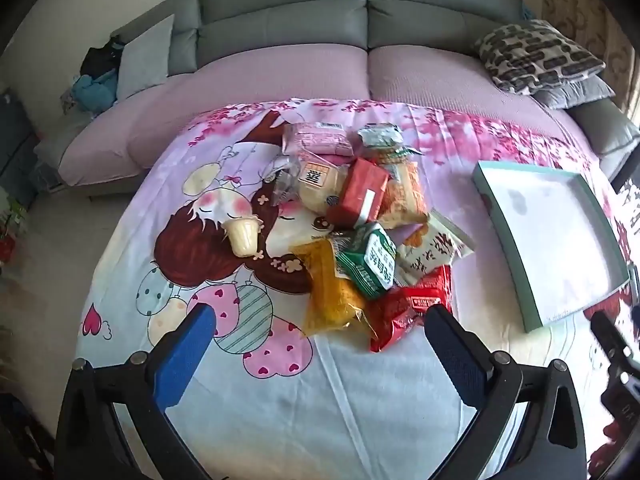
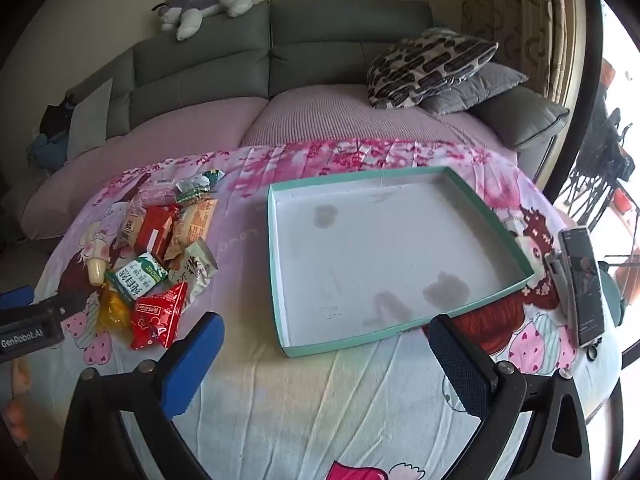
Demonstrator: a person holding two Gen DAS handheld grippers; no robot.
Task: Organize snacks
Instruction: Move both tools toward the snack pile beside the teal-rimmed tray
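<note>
A pile of snack packets (image 1: 360, 220) lies on a cartoon-print cloth; it shows at the left in the right wrist view (image 2: 160, 256). It includes a red packet (image 1: 408, 312), a yellow packet (image 1: 332, 292), a green-and-white carton (image 1: 370, 264) and a small pudding cup (image 1: 244, 234). A shallow teal-rimmed tray (image 2: 280, 280) with a white floor lies empty to the right of the pile (image 1: 504, 240). My left gripper (image 1: 320, 344) is open, just short of the red and yellow packets. My right gripper (image 2: 324, 344) is open, at the tray's near edge.
A phone on a stand (image 2: 584, 284) stands right of the tray. A grey sofa with pink seat covers (image 1: 280, 76) runs behind the cloth, with patterned cushions (image 2: 428, 64) at its right end and a plush toy (image 2: 208, 4) on top.
</note>
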